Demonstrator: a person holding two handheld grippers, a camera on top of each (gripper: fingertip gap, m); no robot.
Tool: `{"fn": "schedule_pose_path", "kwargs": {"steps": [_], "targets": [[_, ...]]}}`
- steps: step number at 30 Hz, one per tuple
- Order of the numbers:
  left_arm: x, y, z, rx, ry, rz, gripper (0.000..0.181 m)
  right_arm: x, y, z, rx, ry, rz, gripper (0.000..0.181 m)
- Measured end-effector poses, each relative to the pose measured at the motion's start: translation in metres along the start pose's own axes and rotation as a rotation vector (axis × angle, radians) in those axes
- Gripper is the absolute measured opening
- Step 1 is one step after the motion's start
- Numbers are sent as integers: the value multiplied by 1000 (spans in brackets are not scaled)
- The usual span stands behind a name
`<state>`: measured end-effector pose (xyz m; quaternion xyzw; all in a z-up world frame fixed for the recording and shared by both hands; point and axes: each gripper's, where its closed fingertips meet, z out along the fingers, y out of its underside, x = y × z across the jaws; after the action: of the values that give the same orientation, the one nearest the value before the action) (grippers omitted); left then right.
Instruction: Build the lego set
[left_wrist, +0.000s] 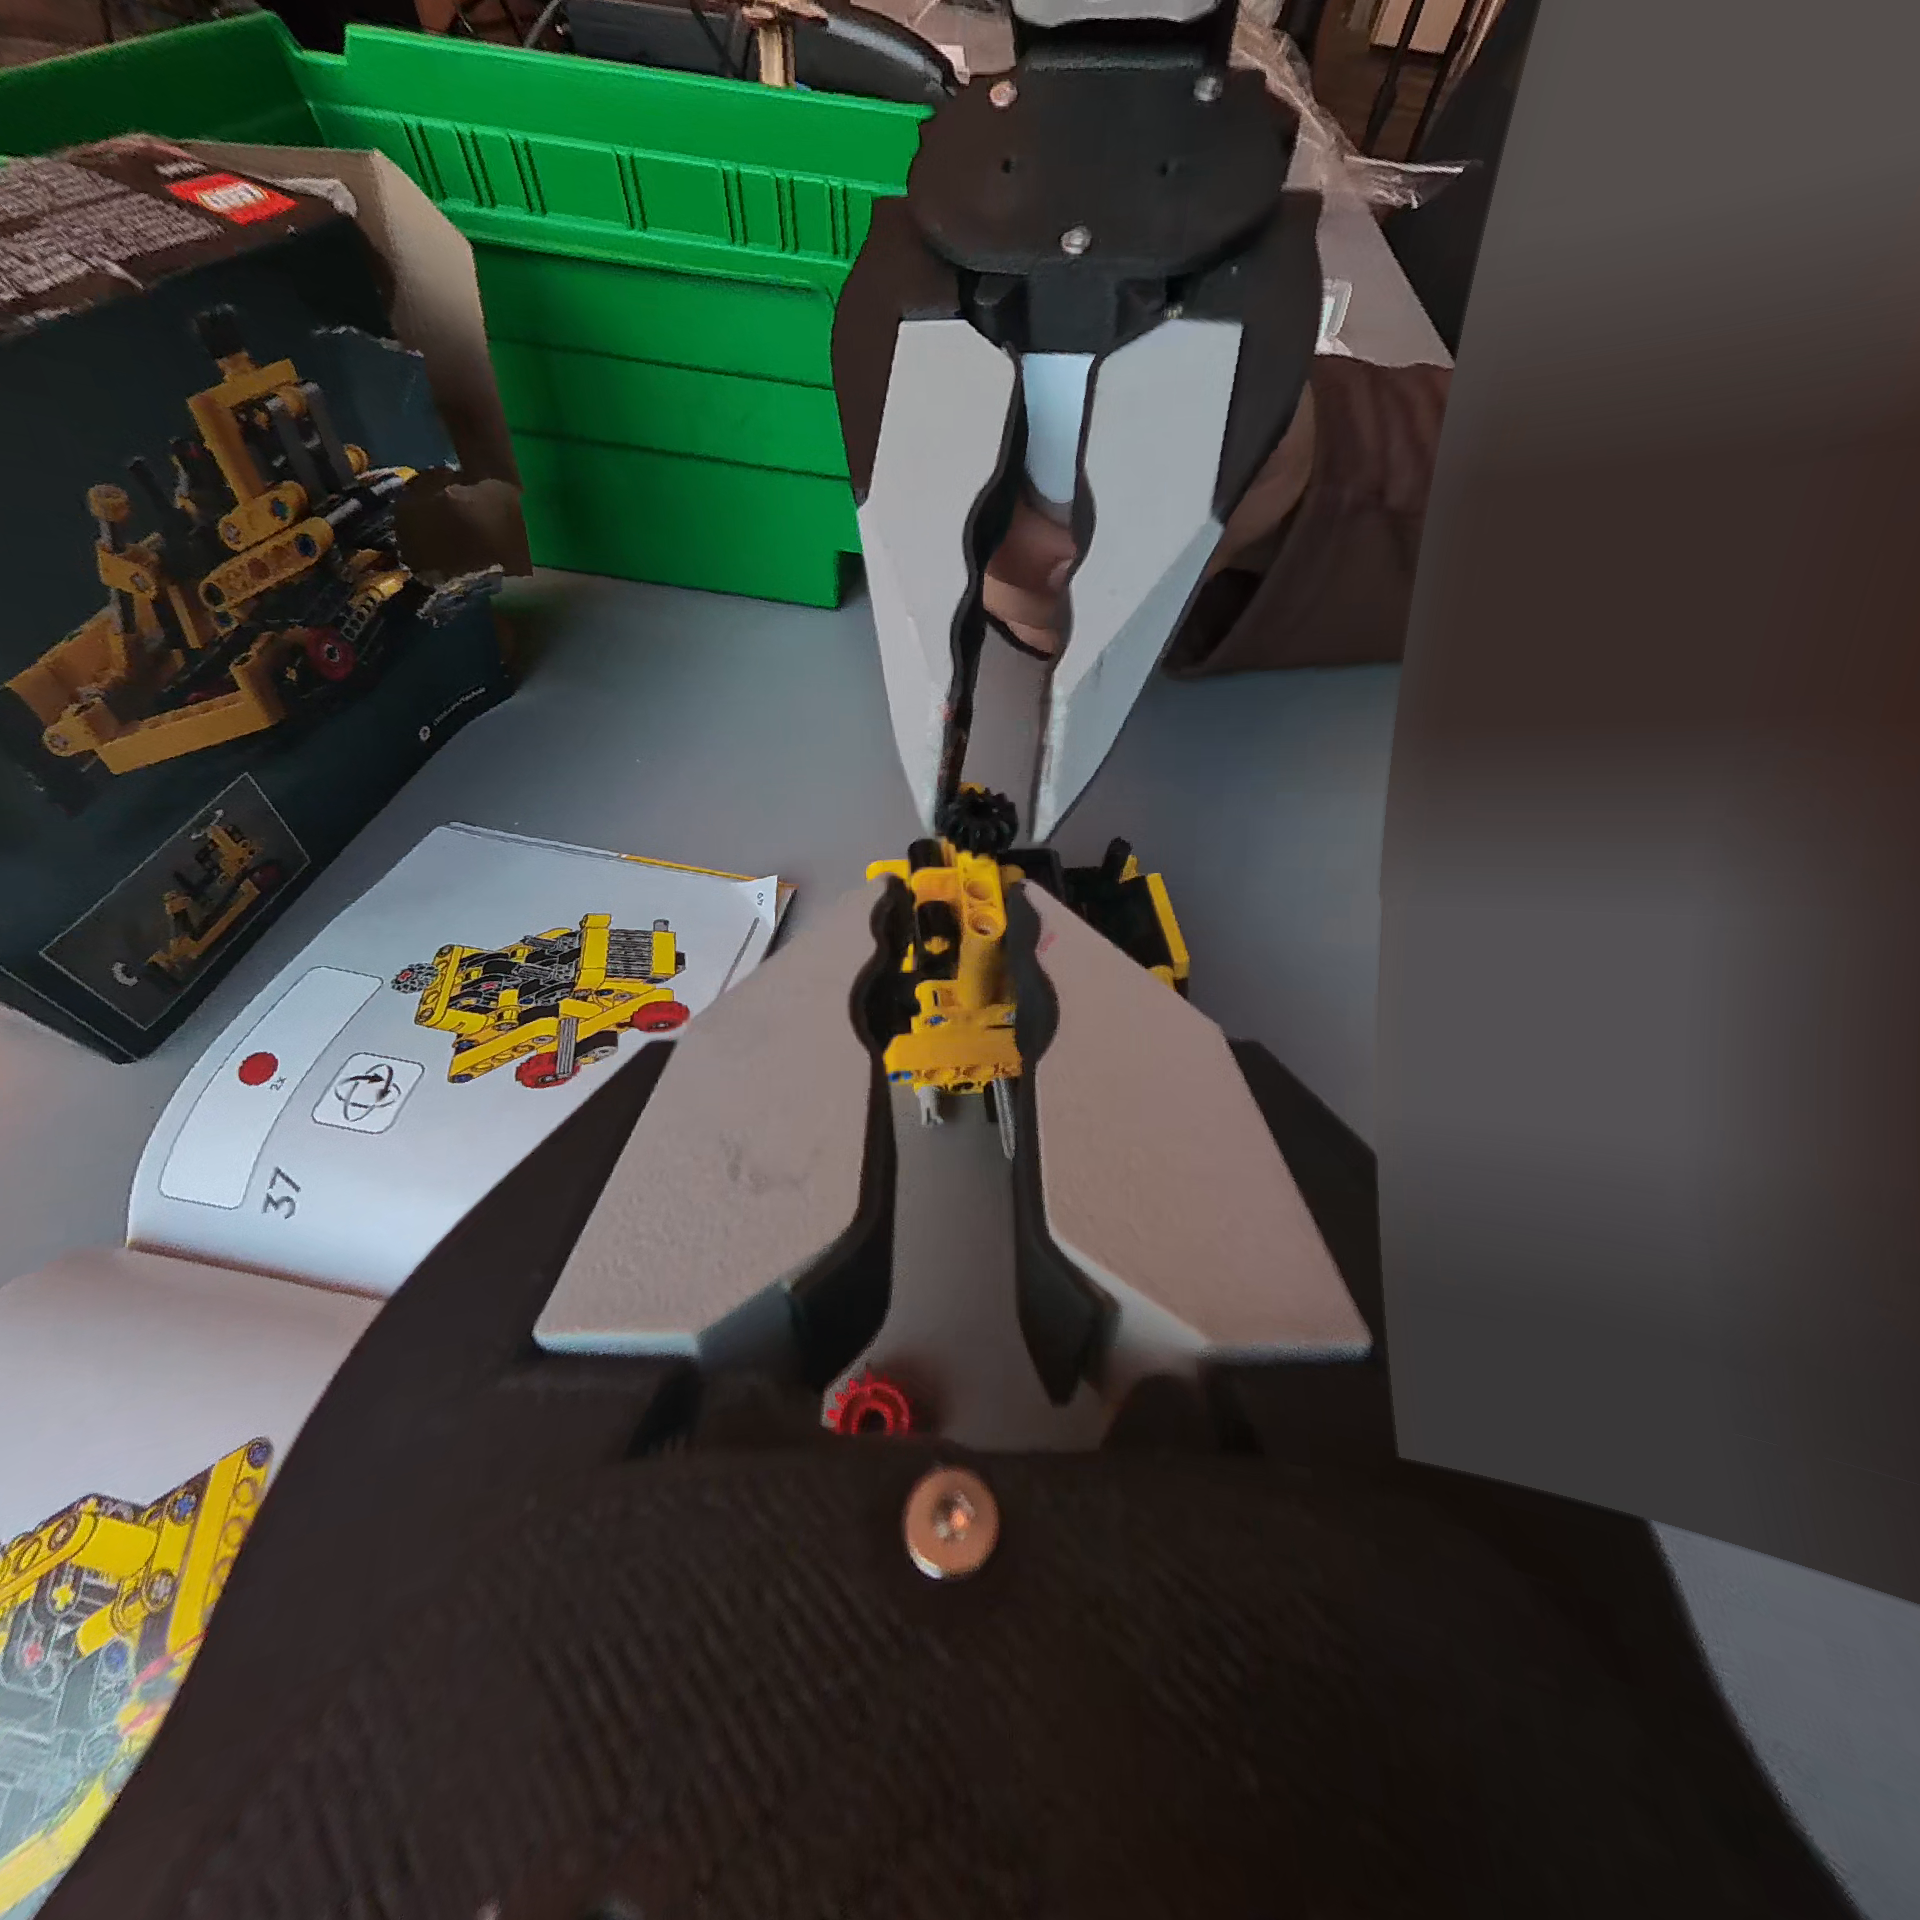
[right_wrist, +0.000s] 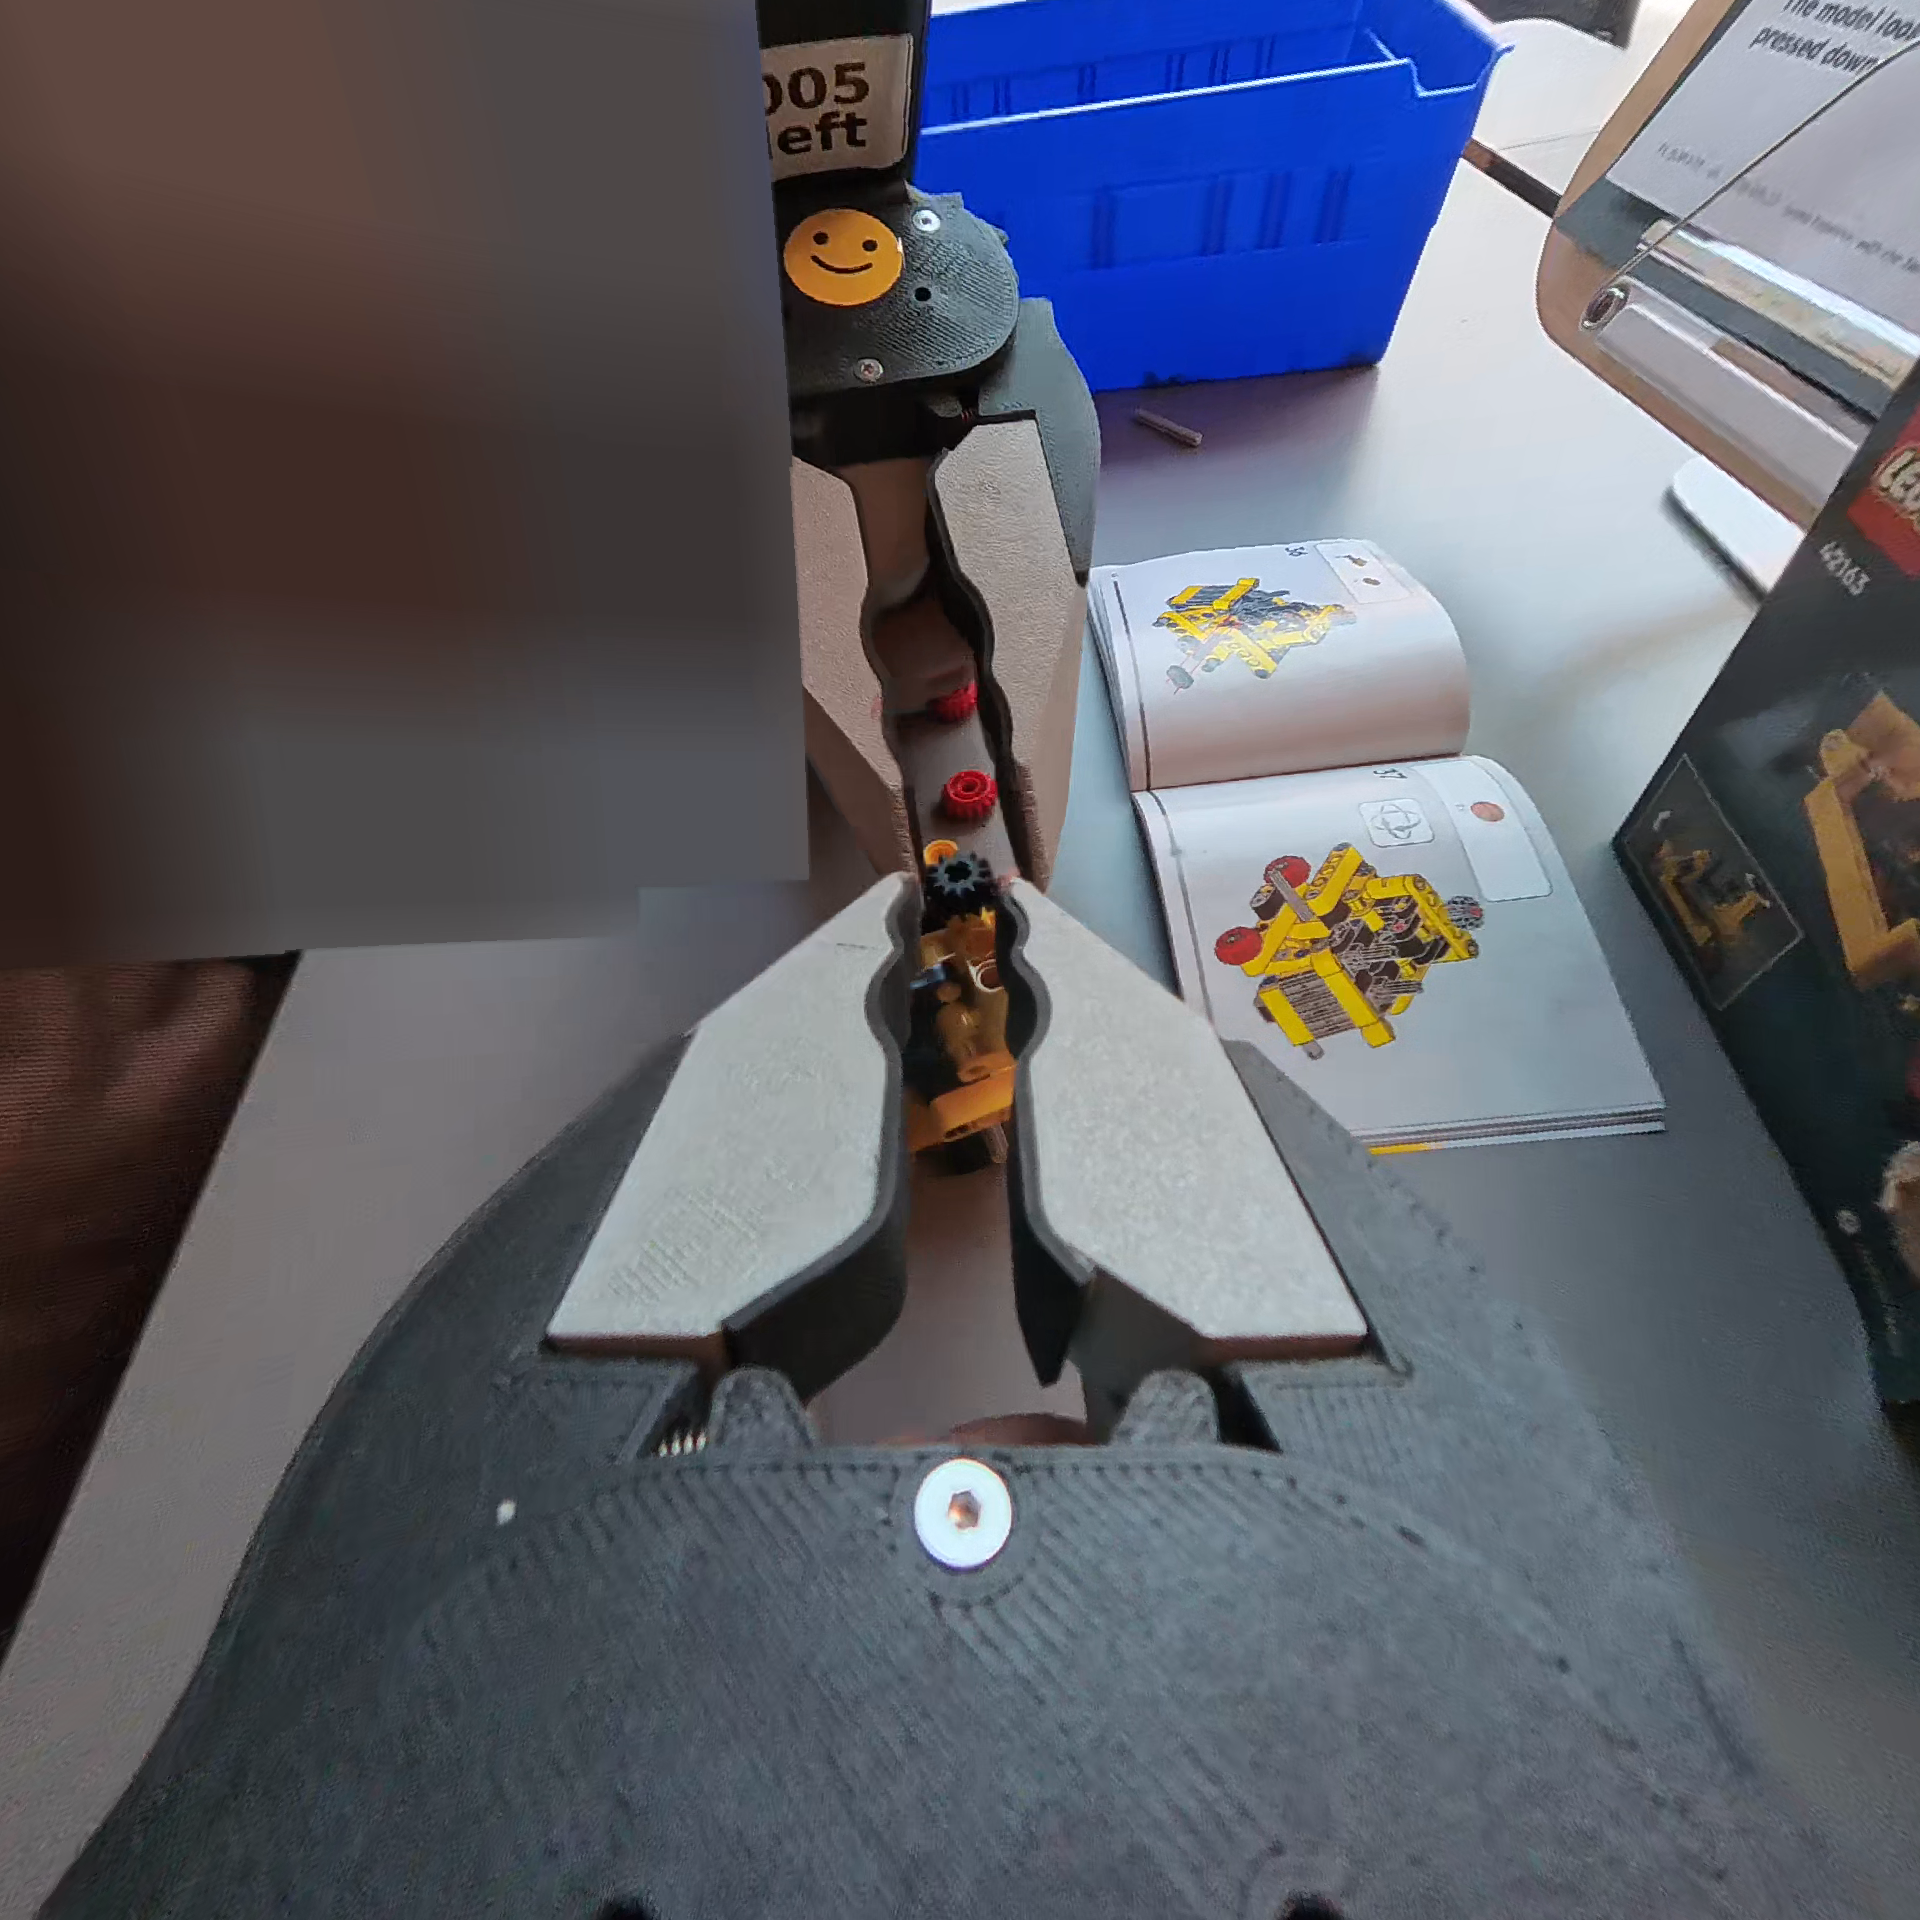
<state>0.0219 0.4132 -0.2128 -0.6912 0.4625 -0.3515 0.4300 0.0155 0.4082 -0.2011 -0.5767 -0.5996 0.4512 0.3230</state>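
A small yellow and black lego model (left_wrist: 951, 977) hangs upright between my two grippers above the grey table (left_wrist: 644, 707). My left gripper (left_wrist: 954, 888) is shut on its upper part. A black gear (left_wrist: 971, 805) sits on top of the model. My right gripper (left_wrist: 994, 816) comes in from the far side, its jaws nearly closed around that gear. In the right wrist view the gear (right_wrist: 956, 878) lies between my right gripper's (right_wrist: 961, 885) tips, with the model (right_wrist: 956, 1039) below. A small red gear (left_wrist: 868, 1405) lies on the table under my left gripper; two red pieces (right_wrist: 966, 795) show there.
The open instruction booklet (left_wrist: 436, 1039) (right_wrist: 1382, 935) lies beside the grippers. The set's box (left_wrist: 208, 520) (right_wrist: 1787, 935) stands behind it. A green bin (left_wrist: 665, 312) and a blue bin (right_wrist: 1195, 187) stand at the table's back. A small dark pin (right_wrist: 1166, 426) lies by the blue bin.
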Motion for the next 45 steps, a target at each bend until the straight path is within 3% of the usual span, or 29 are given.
{"fn": "schedule_pose_path", "kwargs": {"steps": [1,3,10,21,45], "targets": [[1,1,0,-4,13,-12,13,-1,-1,-1,14,-15,25,16],[2,1,0,-3,10,-6,10,2,-1,-6,32,-7,55,29],[3,1,0,-13,-31,112,5,4,-7,-13,73,116,68,21],[-6,1,-1,-48,143,-105,5,15,-5,-8,92,256,144,12],[-17,-1,2,-61,253,-238,5,26,-6,-4,121,249,219,9]]}}
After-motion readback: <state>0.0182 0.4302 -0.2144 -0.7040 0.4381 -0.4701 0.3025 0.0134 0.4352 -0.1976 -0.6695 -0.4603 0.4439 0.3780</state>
